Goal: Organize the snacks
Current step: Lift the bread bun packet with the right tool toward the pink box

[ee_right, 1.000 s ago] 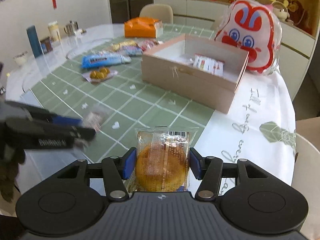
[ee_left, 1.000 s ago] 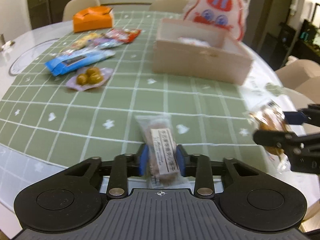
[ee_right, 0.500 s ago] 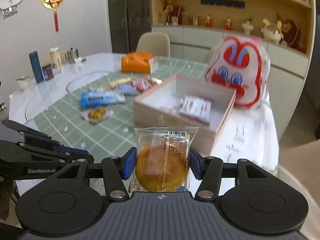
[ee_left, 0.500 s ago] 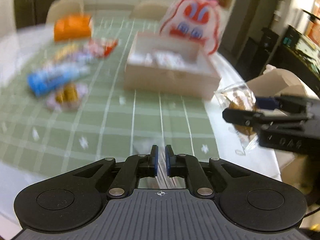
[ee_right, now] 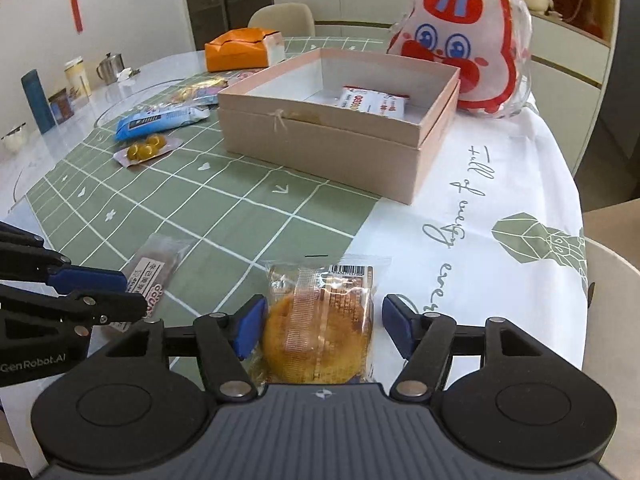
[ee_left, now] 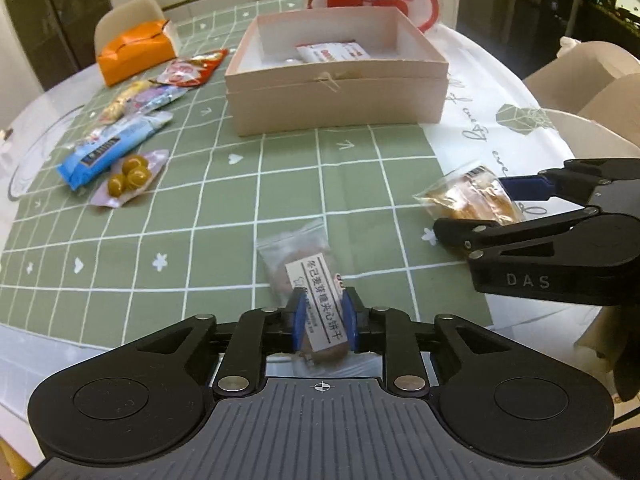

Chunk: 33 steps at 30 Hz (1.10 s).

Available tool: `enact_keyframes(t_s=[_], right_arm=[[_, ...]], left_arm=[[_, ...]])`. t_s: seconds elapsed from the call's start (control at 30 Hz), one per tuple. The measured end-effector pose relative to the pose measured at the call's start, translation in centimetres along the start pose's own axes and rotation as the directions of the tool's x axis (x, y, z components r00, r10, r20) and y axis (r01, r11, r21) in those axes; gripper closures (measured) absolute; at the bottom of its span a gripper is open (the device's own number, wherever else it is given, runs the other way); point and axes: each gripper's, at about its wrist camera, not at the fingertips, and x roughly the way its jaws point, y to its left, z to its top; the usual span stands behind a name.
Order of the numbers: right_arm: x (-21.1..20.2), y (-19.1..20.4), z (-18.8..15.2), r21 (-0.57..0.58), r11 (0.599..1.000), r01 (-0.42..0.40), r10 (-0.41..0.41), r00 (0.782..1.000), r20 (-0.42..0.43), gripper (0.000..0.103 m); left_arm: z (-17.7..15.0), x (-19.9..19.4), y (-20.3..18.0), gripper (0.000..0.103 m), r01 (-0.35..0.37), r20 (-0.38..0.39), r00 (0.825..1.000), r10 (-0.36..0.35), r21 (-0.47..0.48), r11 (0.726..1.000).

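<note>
In the left wrist view, the left gripper is closed on a clear biscuit packet with a white label; the packet sits between the blue pads and reaches toward 12 o'clock over the green checked tablecloth. At about 10 o'clock lie a blue snack bar and, just beside it, a pack of yellow-green balls. The pink box stands at 12 o'clock with a red-and-white packet inside. At 3 o'clock the right gripper appears with a round cake packet.

In the right wrist view, the right gripper has its jaws apart: the left pad touches the cake packet, the right pad stands clear of it. The packet lies between the fingers, at the edge of the green cloth, with the box at 12 o'clock.
</note>
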Motion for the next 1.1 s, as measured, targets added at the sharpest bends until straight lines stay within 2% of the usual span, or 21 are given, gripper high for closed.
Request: enact_keyframes(t_s=[0.03,0.1,0.17,0.27,0.37,0.43,0.53,0.63,0.67,0.7,0.73,0.77,0.93,1.1], right_arm=[[0.0,0.1,0.0,0.0,1.0,-0.001,0.001,1.0,0.004,0.036],[-0.1,0.2,-0.3,-0.004,1.0,-0.003,0.003,1.0,0.015,0.033],[0.0,0.4,-0.4,-0.015,1.0,0.001,0.0,1.0,0.024,0.032],[-0.1,0.4,-0.6,-0.033,0.999,0.004,-0.003,1.0,0.029,0.029],[-0.1,0.5,-0.8,-0.037,0.999,0.005,-0.004,1.0,0.03,0.024],[-0.1,0.6,-0.9,-0.032,0.999,-0.001,0.003,0.999,0.036,0.019],[0.1,1.1,-1.1,-0.014,1.0,0.011,-0.011,0.999,0.047,0.013],[0.4,1.6,-0.9,-0.023,0.999,0.038,-0.037,0.999,0.031,0.012],[0.4,1.6,-0.6,-0.026,0.999,0.035,-0.034,0.999,0.018,0.012],[0.5,1.5,-0.3,-0.033,0.999,0.029,-0.029,1.0,0.001,0.018],[0.4,1.4,-0.1,-0.036,0.999,0.023,-0.024,1.0,-0.007,0.026],[0.2,1.3,0.1,-0.037,0.999,0.021,-0.022,1.0,-0.007,0.044],[-0.9,1.6,0.8,-0.086,0.995,0.059,-0.063,0.997,-0.042,0.047],[-3.6,0.9,3.1,-0.05,0.999,0.005,-0.006,1.0,-0.015,0.047]], left_arm=[[0.2,0.1,-0.1,0.068,0.006,-0.007,1.0,-0.006,0.0,1.0],[0.3,0.3,-0.5,0.043,0.038,-0.017,0.999,-0.038,0.004,0.999],[0.4,0.4,-0.7,0.039,0.058,-0.021,0.998,-0.058,0.002,0.998],[0.2,0.0,0.3,0.043,0.063,0.0,0.998,-0.063,-0.064,0.996],[-0.4,0.3,1.5,0.043,-0.004,-0.013,1.0,0.003,-0.078,0.997],[-0.5,0.8,2.3,0.039,0.028,-0.022,0.999,-0.031,-0.11,0.994],[0.0,1.1,2.3,0.039,0.023,-0.019,1.0,-0.025,-0.098,0.995],[0.2,1.2,2.5,0.044,0.032,-0.015,0.999,-0.034,-0.099,0.995],[0.1,1.1,2.5,0.052,0.036,-0.01,0.999,-0.037,-0.097,0.995],[-0.1,0.9,2.5,0.059,0.041,0.001,0.999,-0.041,-0.096,0.995],[-0.3,0.8,2.5,0.059,0.05,0.006,0.999,-0.05,-0.091,0.995],[-0.7,0.6,2.4,0.059,0.066,0.016,0.998,-0.065,-0.075,0.995],[-1.1,-0.3,2.4,0.061,0.114,0.043,0.993,-0.111,-0.065,0.991],[2.0,-2.6,3.1,0.062,0.13,0.116,0.985,-0.128,-0.011,0.991]])
